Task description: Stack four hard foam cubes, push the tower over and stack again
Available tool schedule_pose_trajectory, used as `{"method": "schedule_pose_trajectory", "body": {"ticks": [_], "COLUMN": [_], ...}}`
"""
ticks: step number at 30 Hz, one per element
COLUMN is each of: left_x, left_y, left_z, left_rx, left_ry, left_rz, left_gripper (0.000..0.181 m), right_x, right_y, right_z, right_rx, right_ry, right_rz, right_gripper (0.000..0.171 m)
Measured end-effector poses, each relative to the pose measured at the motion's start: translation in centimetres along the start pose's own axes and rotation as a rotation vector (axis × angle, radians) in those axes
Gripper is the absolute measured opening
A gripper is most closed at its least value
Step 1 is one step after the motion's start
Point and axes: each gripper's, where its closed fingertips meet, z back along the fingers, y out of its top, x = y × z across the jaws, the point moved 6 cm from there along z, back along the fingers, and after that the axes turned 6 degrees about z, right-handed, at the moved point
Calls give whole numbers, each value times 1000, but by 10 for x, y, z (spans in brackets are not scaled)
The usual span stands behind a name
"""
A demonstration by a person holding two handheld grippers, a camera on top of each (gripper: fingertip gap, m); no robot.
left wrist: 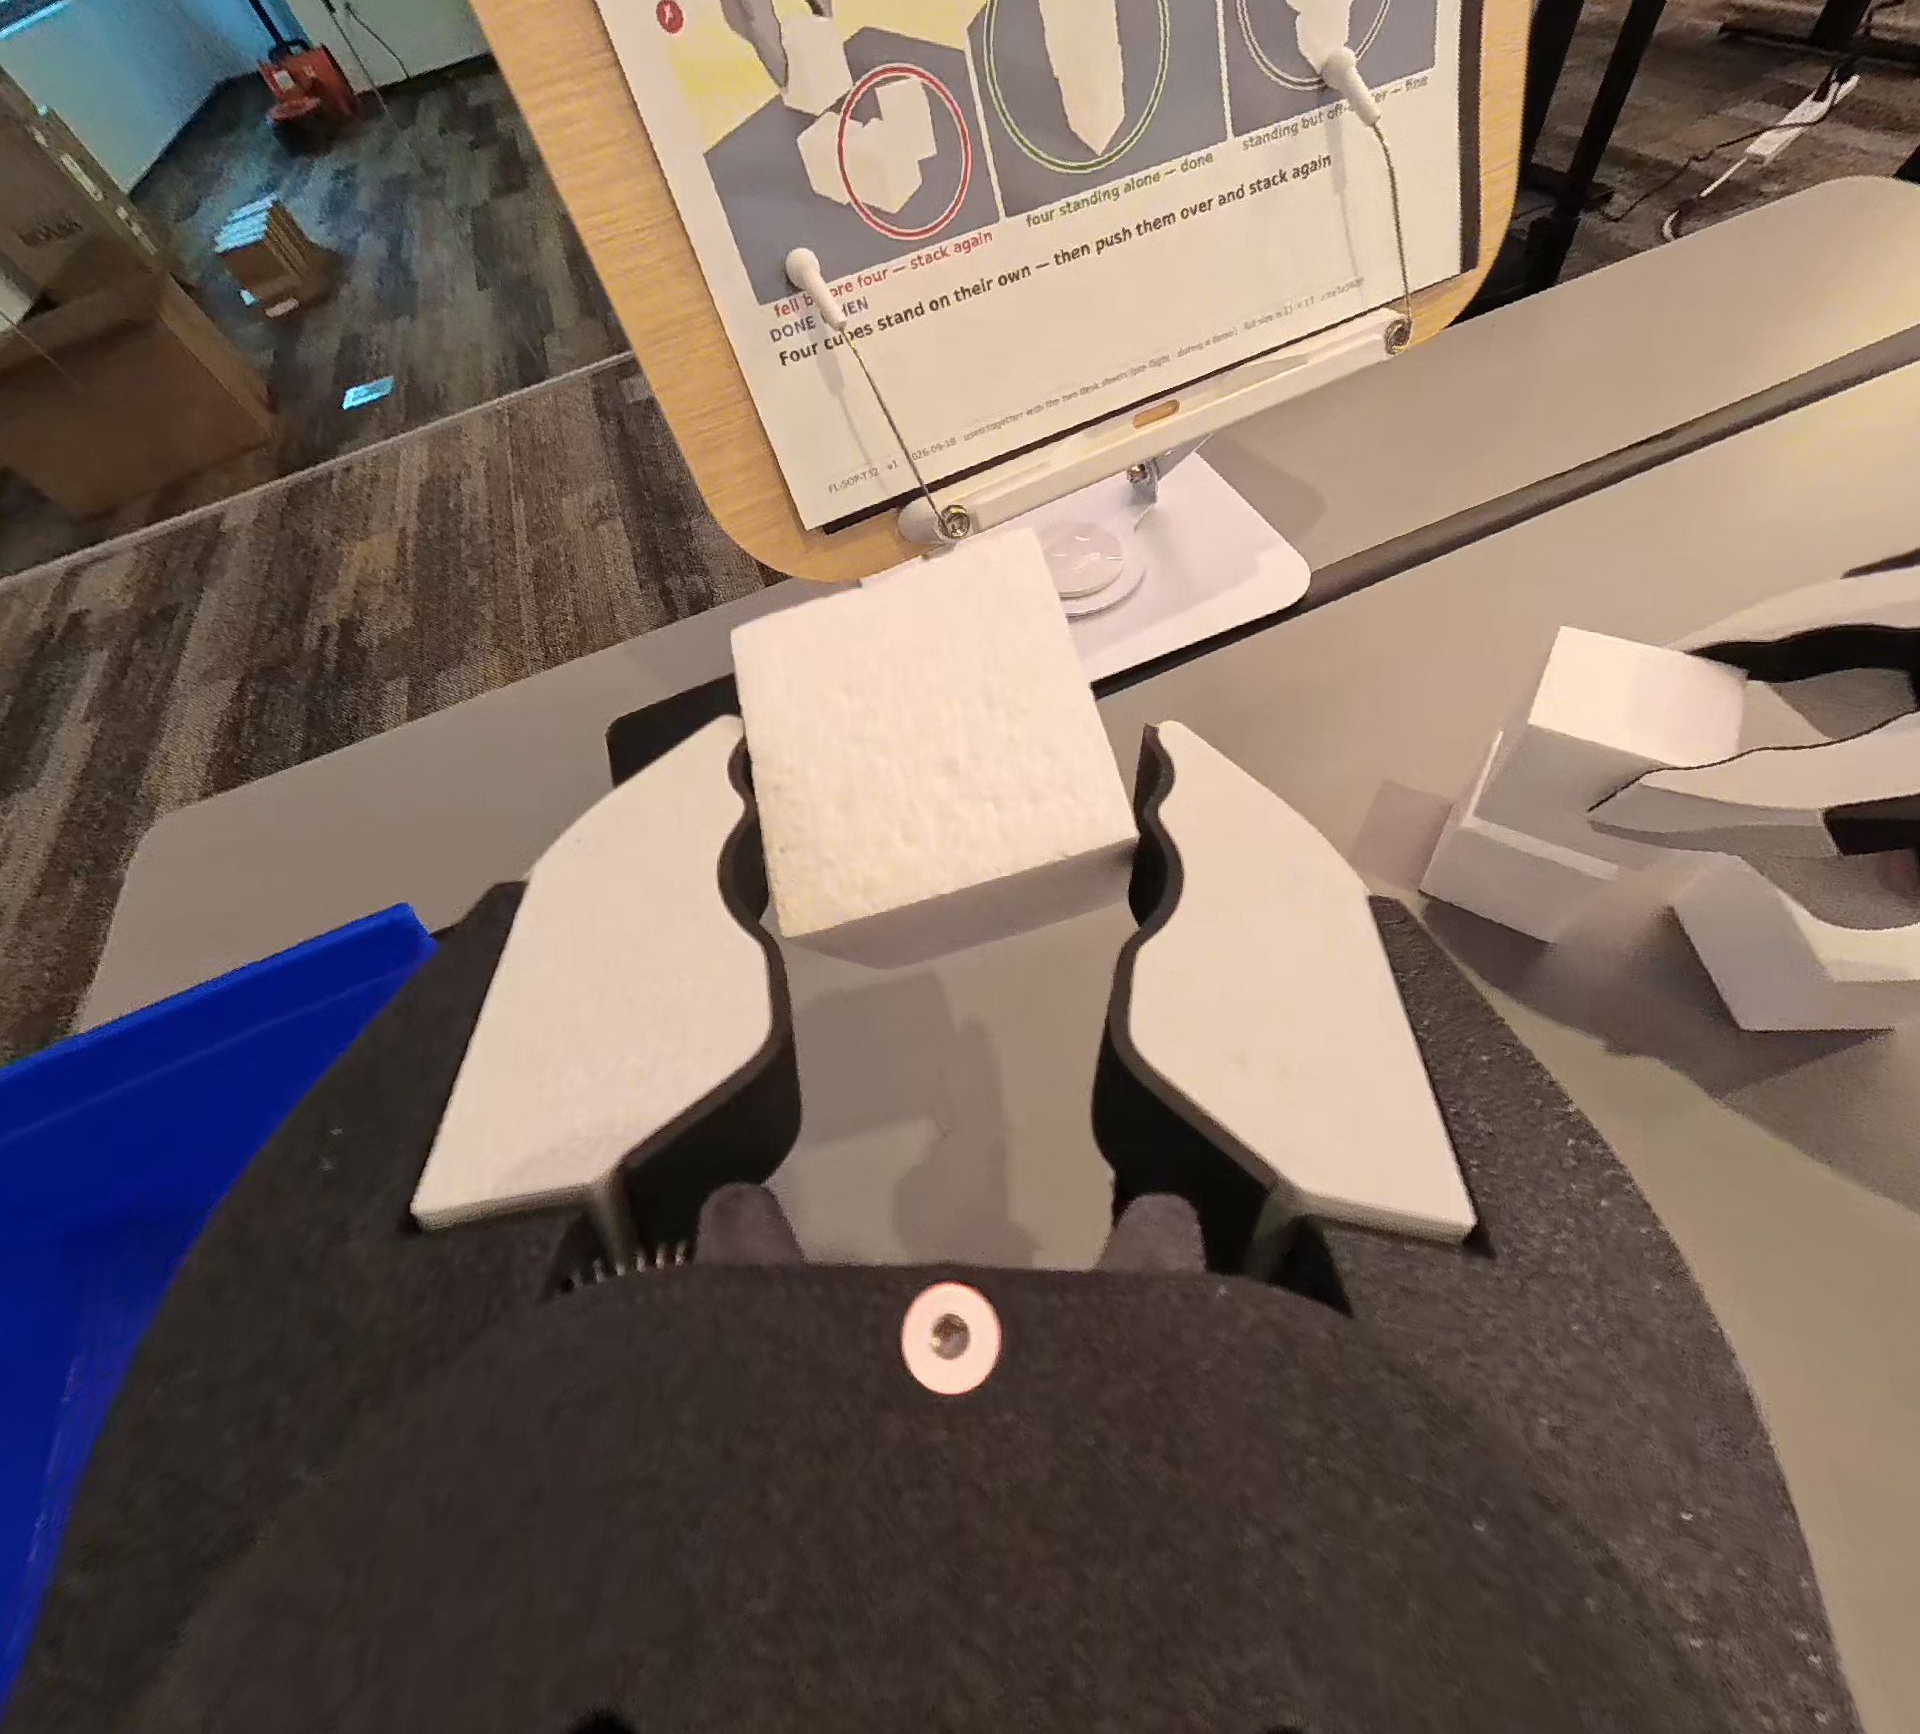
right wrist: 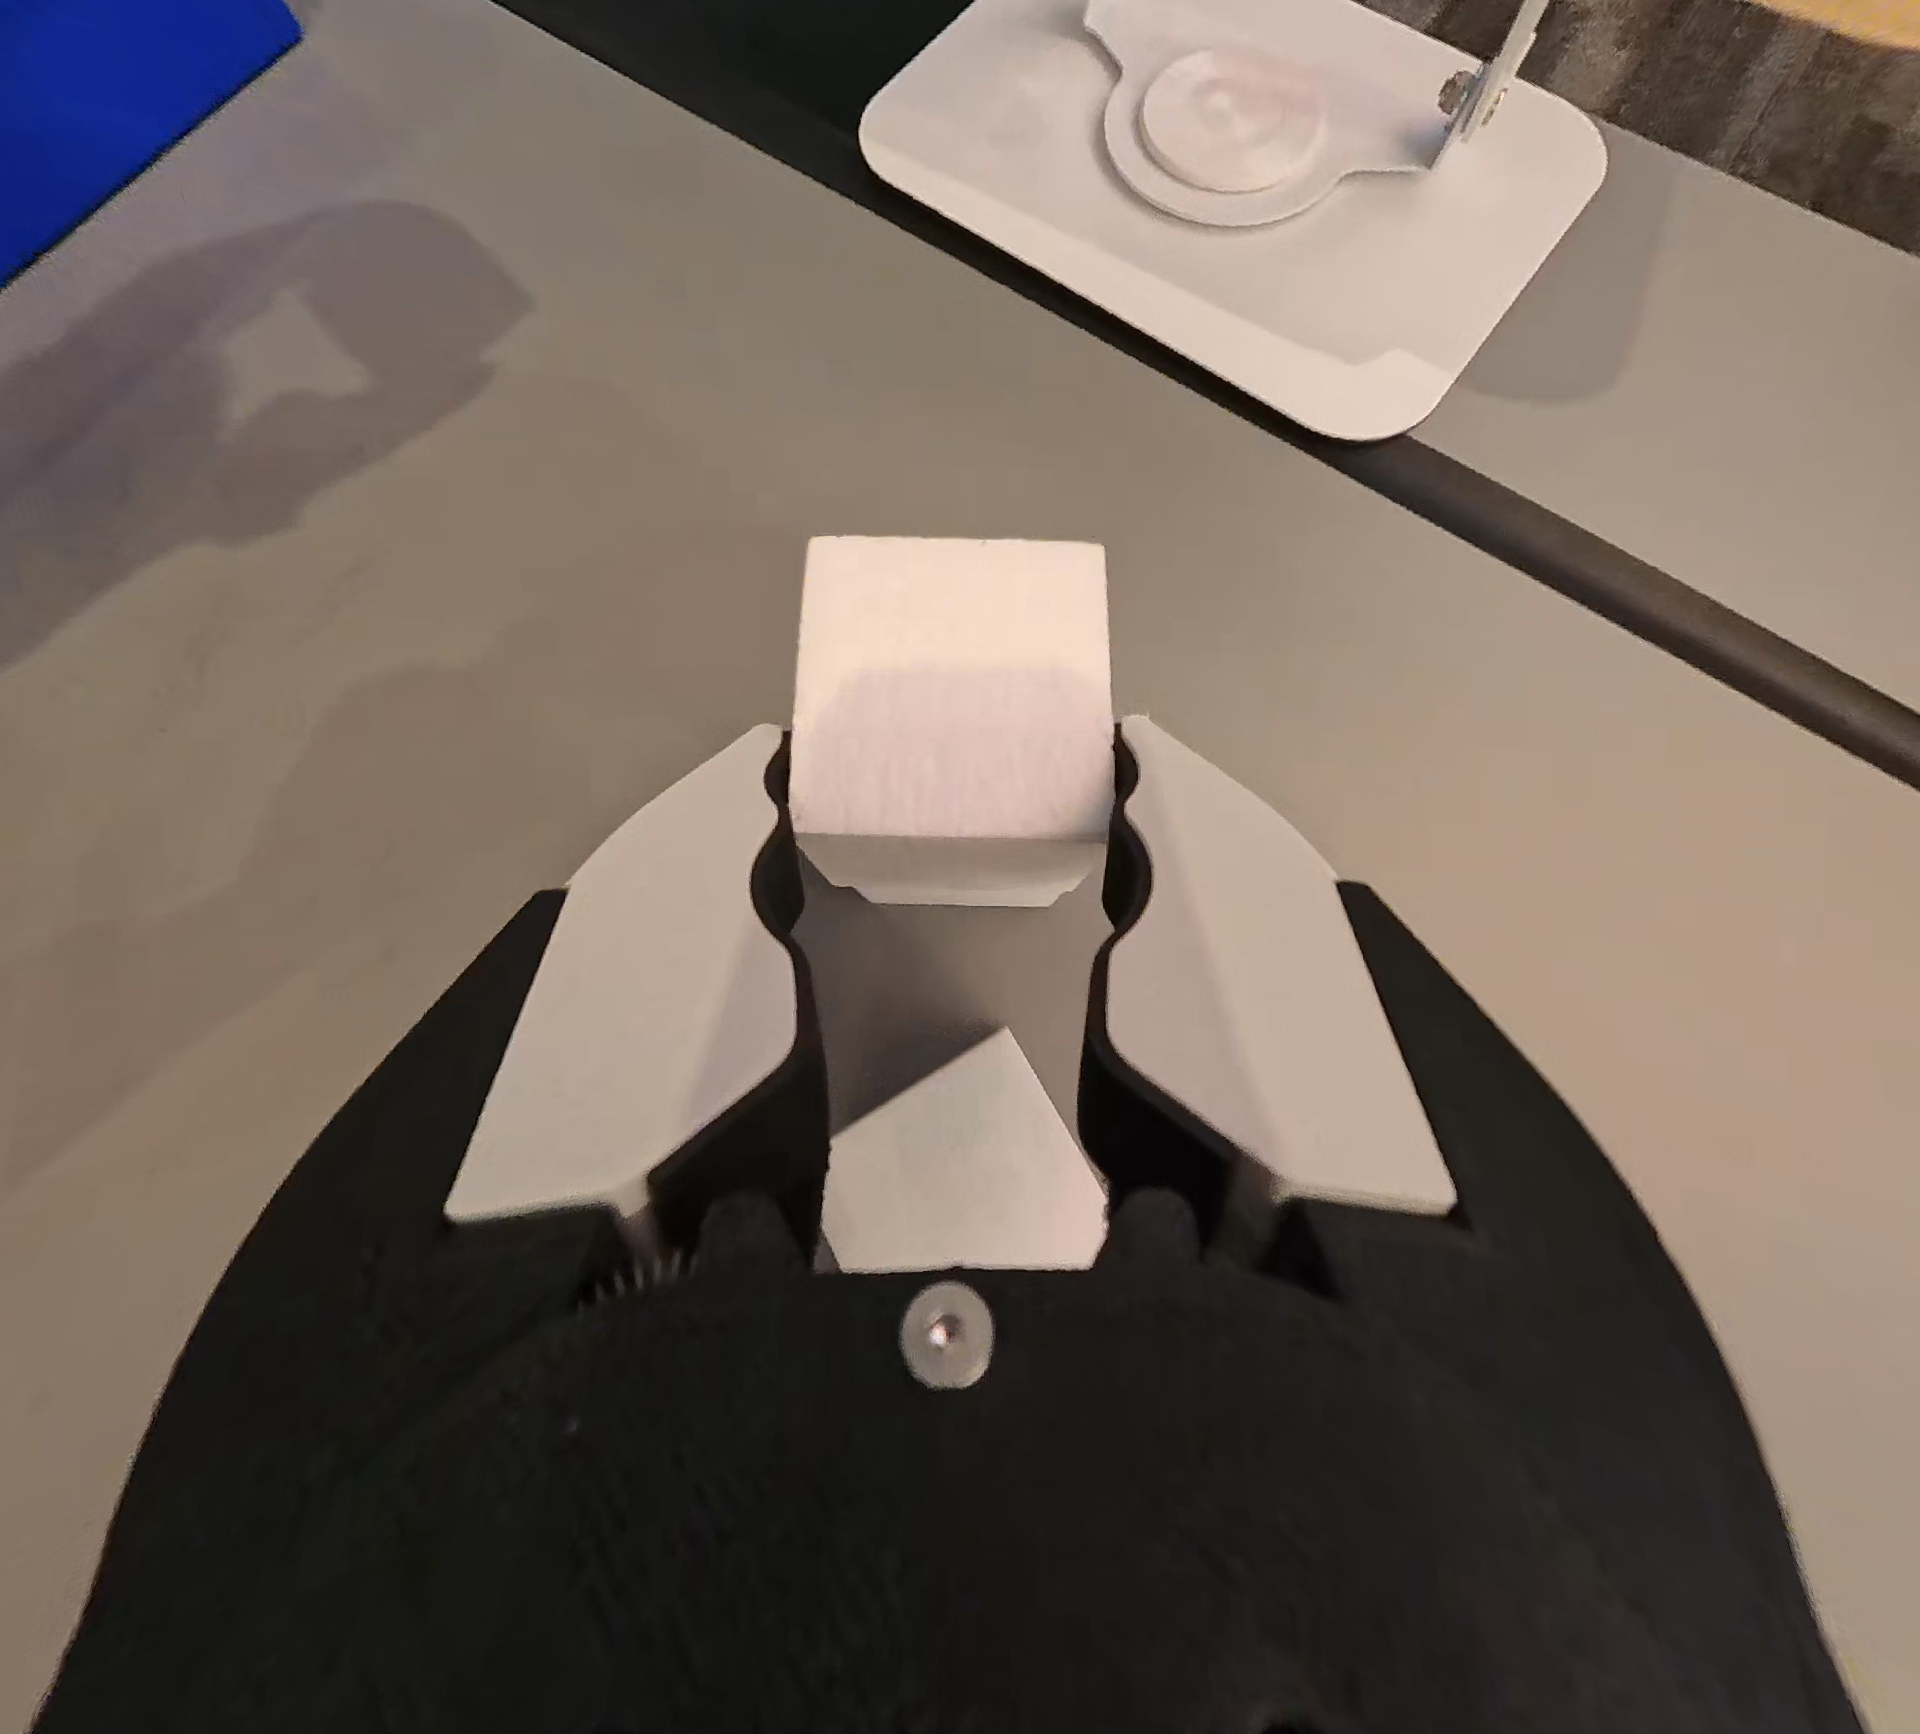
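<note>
My left gripper [left wrist: 940,749] is shut on a white foam cube [left wrist: 925,749] and holds it above the grey table [left wrist: 312,853]. In the left wrist view, at the right, my right gripper [left wrist: 1683,739] grips a second cube [left wrist: 1631,708] that sits on or just over a third cube [left wrist: 1507,853]. A fourth cube [left wrist: 1766,957] lies beside them. In the right wrist view my right gripper [right wrist: 951,734] is shut on its cube [right wrist: 951,697]. The edge of the cube beneath [right wrist: 951,884] shows under it, and the loose cube [right wrist: 956,1154] lies nearer the camera.
A blue bin [left wrist: 156,1217] stands at the left, also seen in the right wrist view [right wrist: 104,22]. An instruction board [left wrist: 1039,126] on a white stand base [right wrist: 1247,230] stands at the table's far edge. A black strip [right wrist: 727,22] runs along that edge.
</note>
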Motion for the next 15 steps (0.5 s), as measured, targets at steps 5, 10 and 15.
{"method": "schedule_pose_trajectory", "body": {"ticks": [5,10,15], "left_x": [-1,4,10], "left_y": [-1,-2,-2], "left_z": [-4,-9,-10], "left_rx": [-1,-16,-20], "left_ry": [-19,-15,-24], "left_rz": [12,-18,-42], "left_gripper": [69,69,69], "right_x": [-1,-2,-4], "right_y": [0,-3,-4], "right_z": [-1,-5,-6], "right_rx": [14,-2,8], "right_ry": [11,-10,-53], "right_rz": [-38,-3,35], "right_gripper": [57,57,57]}}
